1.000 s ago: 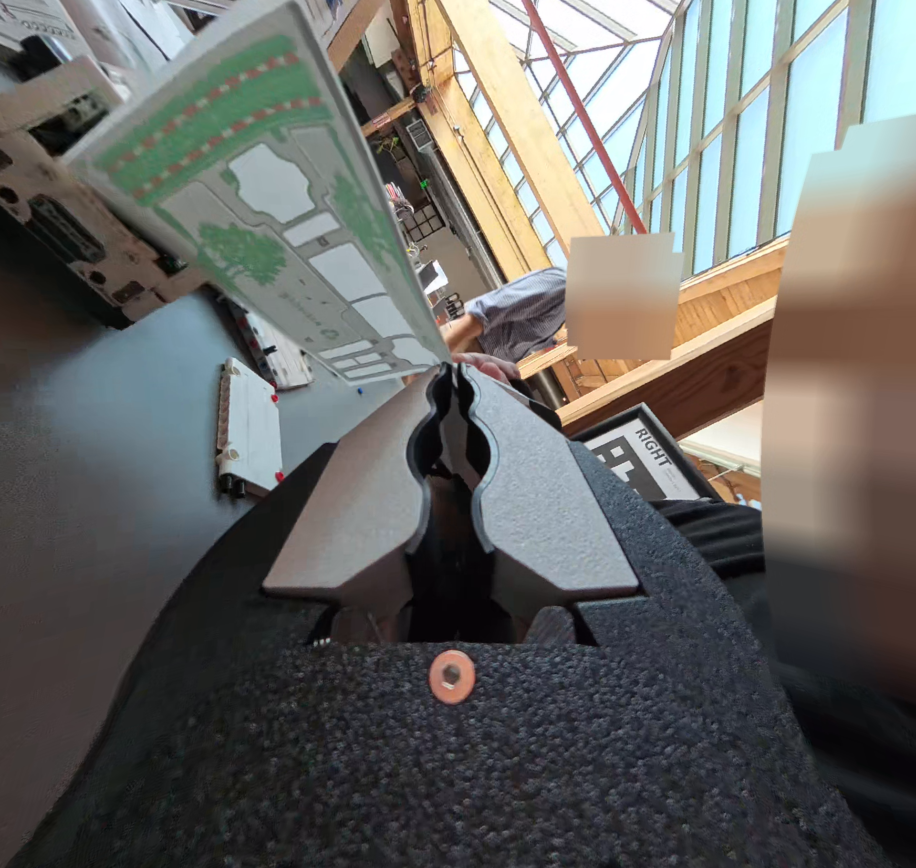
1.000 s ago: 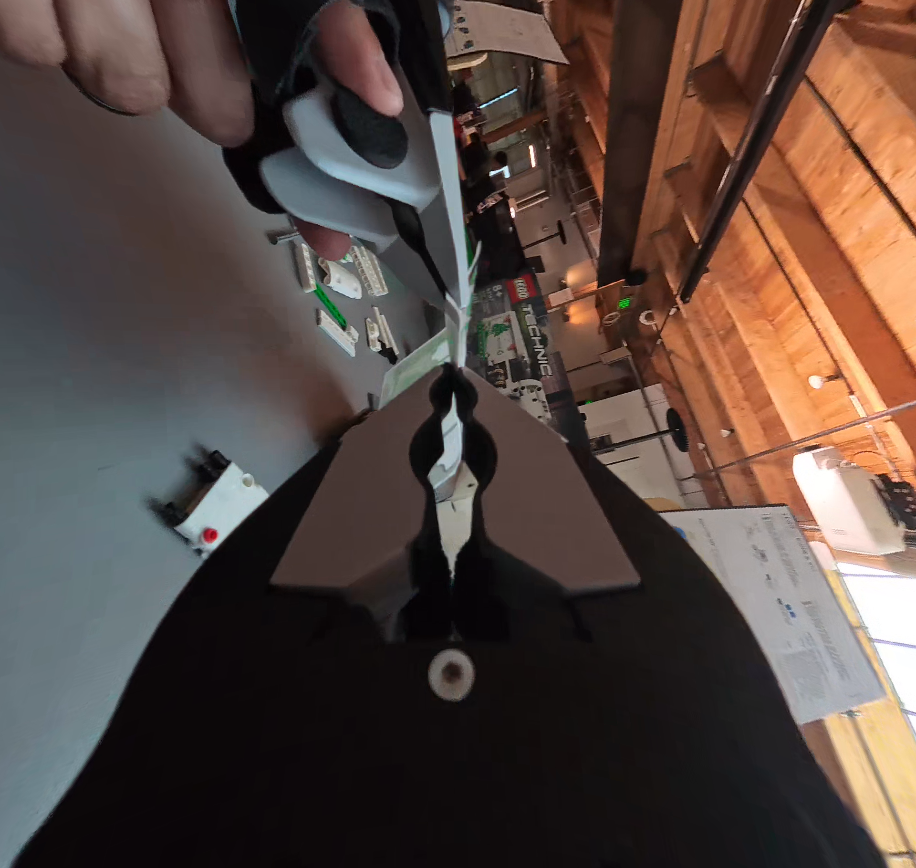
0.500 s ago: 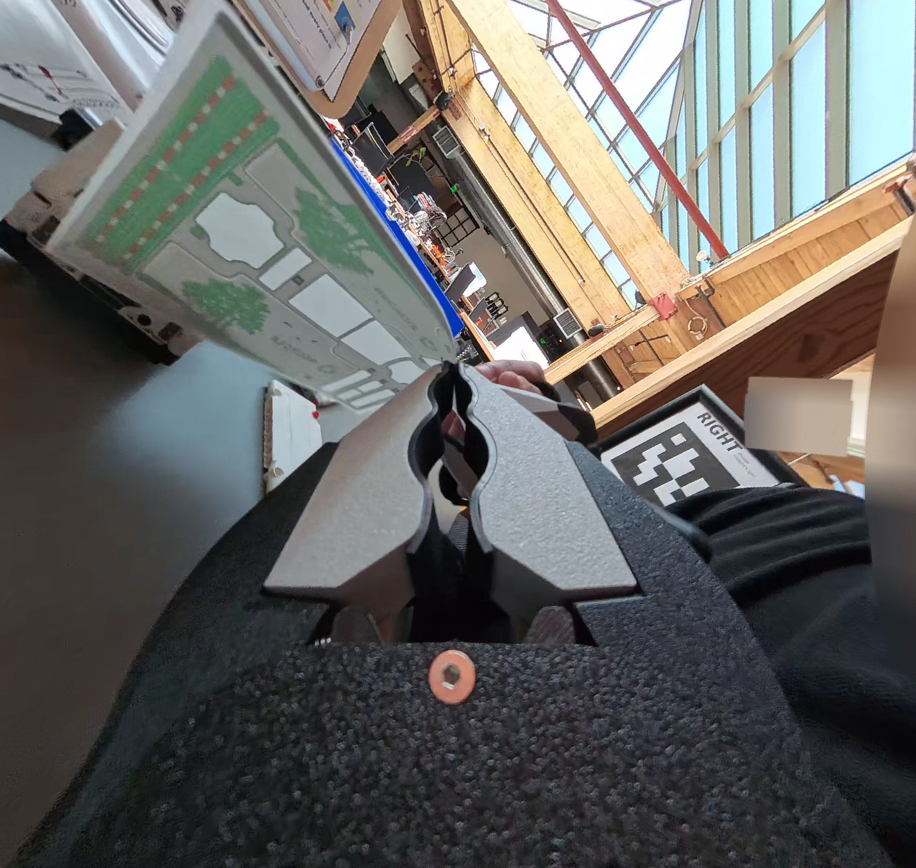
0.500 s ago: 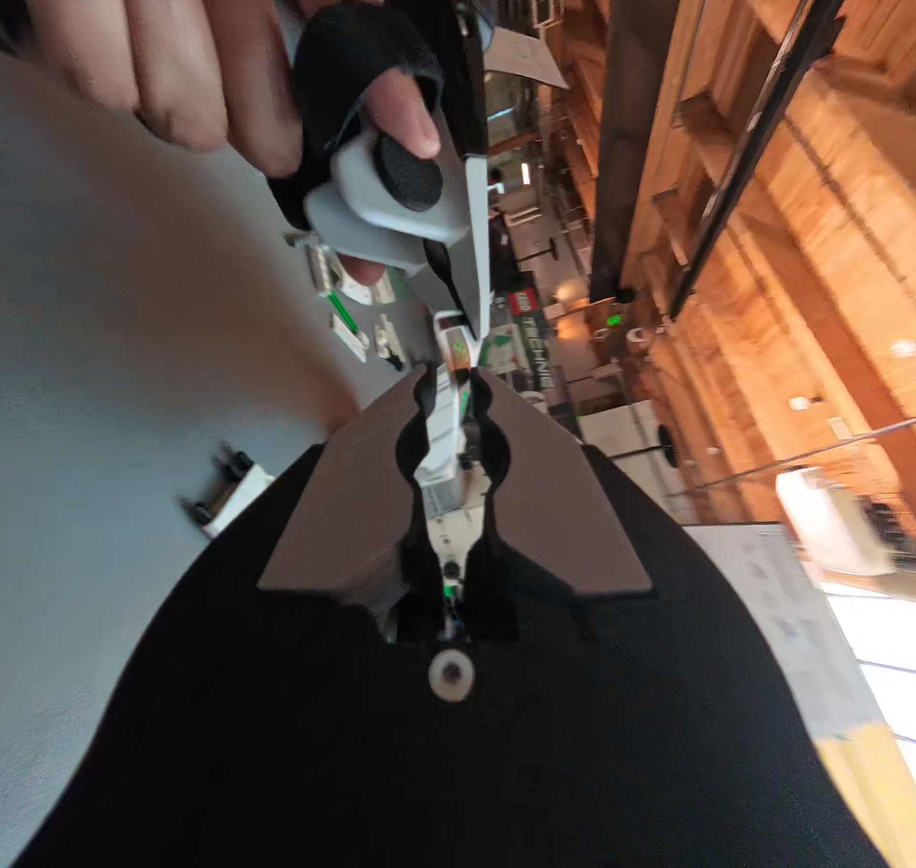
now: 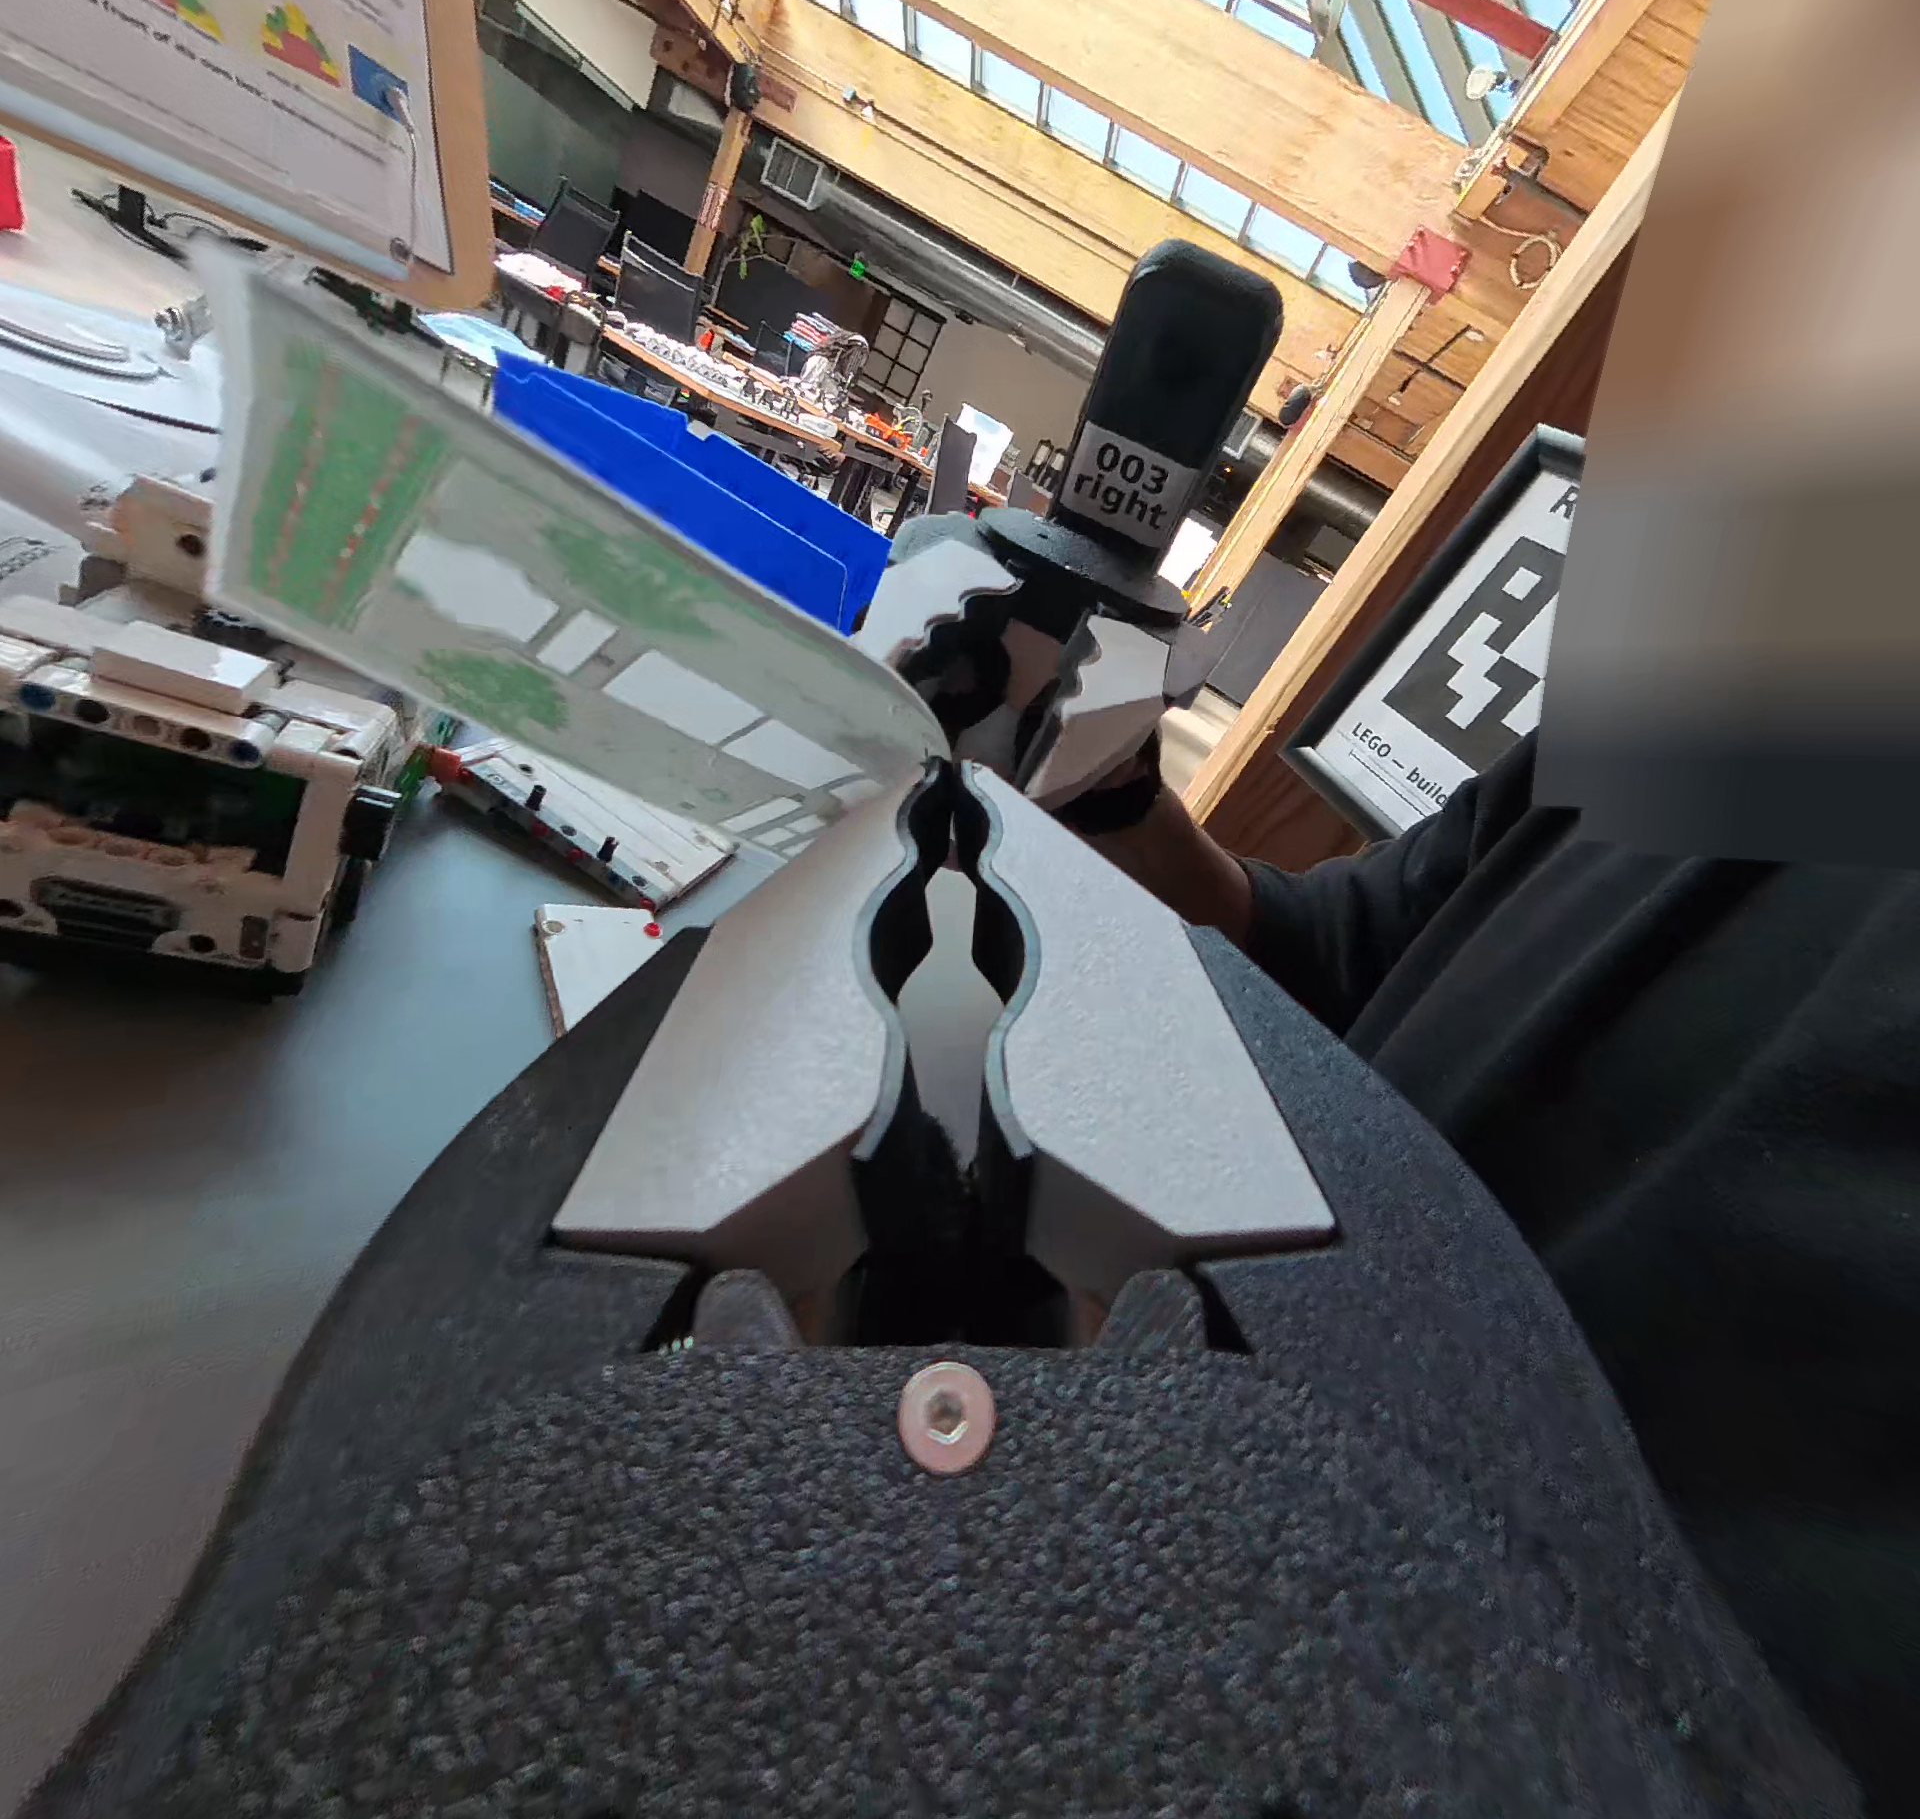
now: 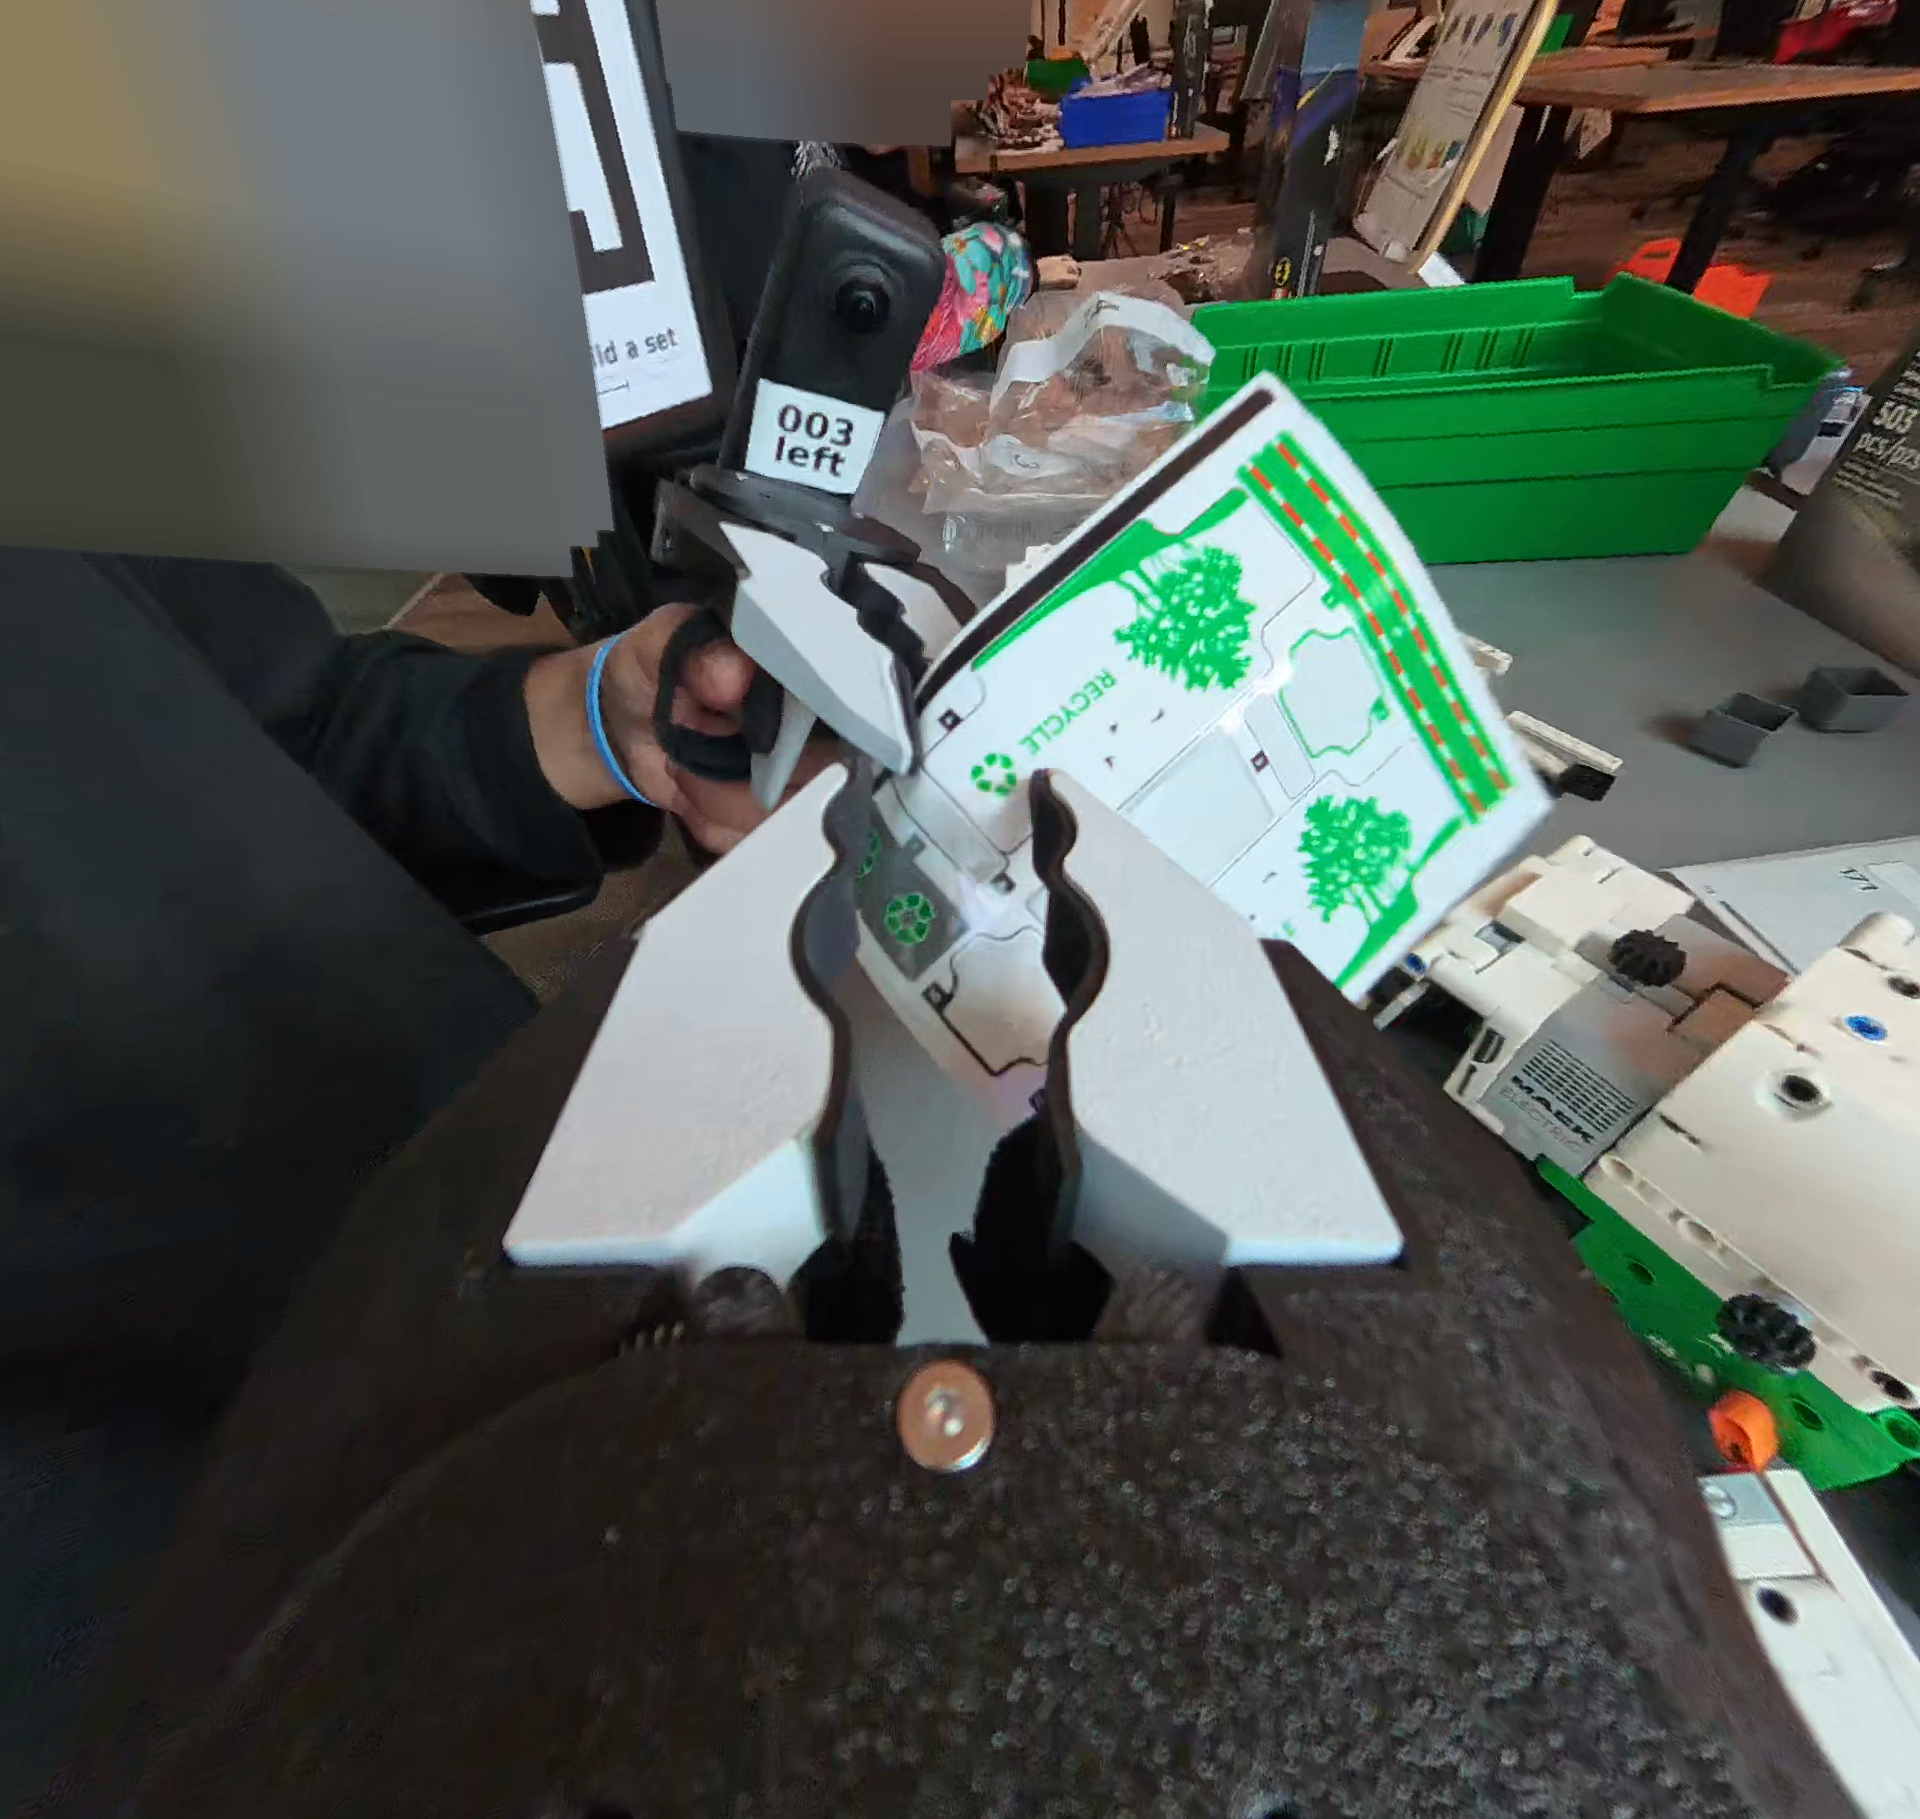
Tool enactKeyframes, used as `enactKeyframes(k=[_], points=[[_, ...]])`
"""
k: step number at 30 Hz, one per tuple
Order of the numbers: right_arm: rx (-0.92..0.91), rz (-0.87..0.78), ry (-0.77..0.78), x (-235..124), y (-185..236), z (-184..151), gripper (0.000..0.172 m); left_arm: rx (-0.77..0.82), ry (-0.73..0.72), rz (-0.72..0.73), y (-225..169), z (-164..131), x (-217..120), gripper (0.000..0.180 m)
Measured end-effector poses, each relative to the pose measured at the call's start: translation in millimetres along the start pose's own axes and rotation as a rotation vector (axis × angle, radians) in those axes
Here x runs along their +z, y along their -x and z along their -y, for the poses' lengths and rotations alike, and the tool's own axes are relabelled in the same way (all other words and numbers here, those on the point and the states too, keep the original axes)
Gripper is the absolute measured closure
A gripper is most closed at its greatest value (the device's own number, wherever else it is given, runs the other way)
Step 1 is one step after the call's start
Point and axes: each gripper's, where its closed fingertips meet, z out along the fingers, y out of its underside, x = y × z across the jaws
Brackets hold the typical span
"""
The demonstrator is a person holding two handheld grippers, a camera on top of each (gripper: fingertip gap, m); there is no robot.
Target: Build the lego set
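My left gripper [image 5: 951, 777] is shut on one corner of a white sticker sheet [image 5: 540, 574] printed with green trees and stripes, and holds it up above the grey table. The right wrist view shows the left gripper [image 6: 883, 720] pinching that corner of the sheet [image 6: 1247, 709]. My right gripper [image 6: 940, 787] is open. The lower part of the sheet lies between its fingers, and the pads do not press on it. The right gripper also shows in the left wrist view [image 5: 1023, 668], just behind the sheet's held corner, with its jaws apart. A white brick-built truck [image 6: 1662, 1042] stands under the sheet.
The truck [image 5: 156, 782] and loose white panels [image 5: 592, 813] lie on the table at left. A blue bin [image 5: 707, 502] stands behind. A green bin [image 6: 1507, 398], a plastic bag [image 6: 1049, 398] and small grey boxes [image 6: 1808, 709] are beyond the sheet. A framed sign [image 5: 1475, 647] stands at right. My two grippers' fingertips are within a few centimetres of each other. The white brick-built truck [image 6: 1662, 1042] sits 15 centimeters or so from the ends of my right fingers.
My right gripper, shut on the sheet a second ago, has opened its jaws. The left gripper stays shut on the sheet. Both grippers have swung round towards the table.
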Motion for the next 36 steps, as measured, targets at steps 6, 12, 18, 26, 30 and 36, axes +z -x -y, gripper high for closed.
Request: enactKeyframes(k=[6, 12, 18, 26, 30, 36], points=[[0.044, 0.155, -0.002, 4.8, 23.1, -3.9, 0.140, 0.034, 0.004, -0.091, -16.7, -1.2, 2.8, 0.180], [0.185, 0.324, -0.068, 2.4, 40.6, 2.0, 0.142, 0.053, -0.004, -0.143, -26.2, -0.8, 1.3, 0.180], [0.326, 0.406, -0.144, -2.3, 36.3, 8.2, 0.157, 0.098, 0.014, -0.150, -32.9, -3.2, 1.1, 0.180], [0.348, 0.430, -0.144, -3.6, 36.0, 5.4, 0.159, 0.123, 0.028, -0.131, -31.2, -5.8, 1.0, 0.180], [0.362, 0.439, -0.148, -4.5, 34.9, 4.3, 0.159, 0.128, 0.033, -0.124, -30.6, -6.7, 0.8, 0.180], [0.396, 0.487, -0.158, -7.1, 37.6, 4.4, 0.161, 0.133, 0.038, -0.140, -33.5, -8.1, 1.3, 0.180]])
